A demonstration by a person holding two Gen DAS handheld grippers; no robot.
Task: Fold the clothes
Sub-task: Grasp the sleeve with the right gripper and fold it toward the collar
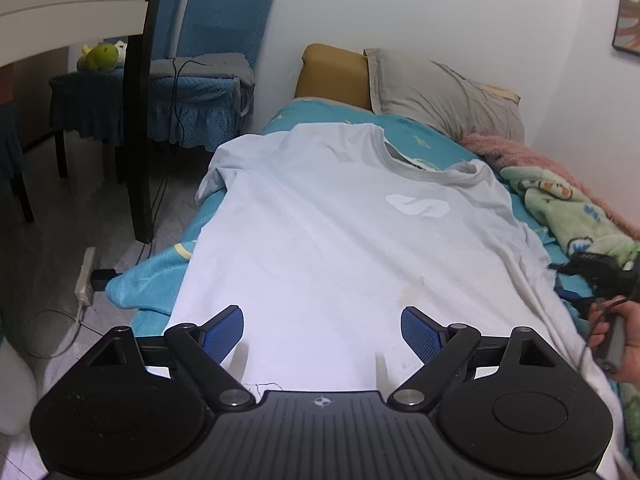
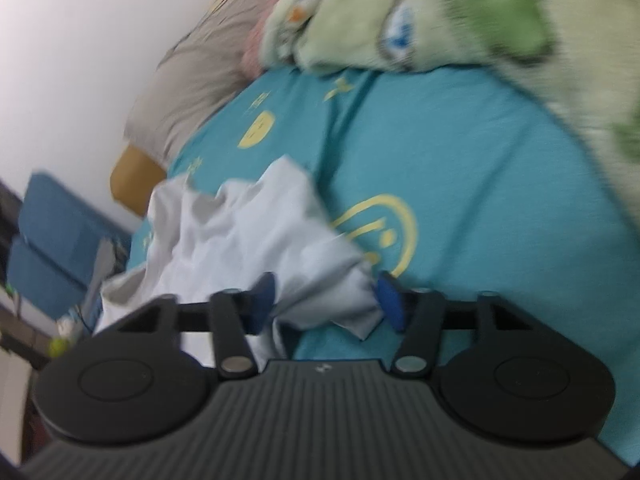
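A: Where is the white T-shirt (image 1: 320, 232)?

B: It lies spread flat, front up, on the bed (image 1: 148, 280), collar toward twelve o'clock in the left wrist view, hem at six o'clock under the camera. Its left sleeve hangs over the bed's edge at about ten o'clock.

A: And the left hand-held gripper (image 1: 322, 330)?

B: It hangs over the hem with its jaws standing wide apart. The blue pads (image 1: 224, 332) have only flat cloth below them and nothing pinched between.

A: The right hand-held gripper (image 2: 326, 300)?

B: In its own view, which is blurred, a bunched fold of the T-shirt (image 2: 256, 232) sits between the jaws, which are partly drawn in. The cloth fills the gap from one pad to the other, so it looks gripped, though the blur keeps me from being certain about the contact.

A: Can the left camera see it?

B: Yes, at three o'clock, by the shirt's side edge, with a hand (image 1: 624, 340) on its handle.

A: What else is on the bed?

B: A grey pillow (image 1: 440, 92) at one o'clock, and a green patterned blanket (image 1: 568, 208) at two o'clock along the wall.
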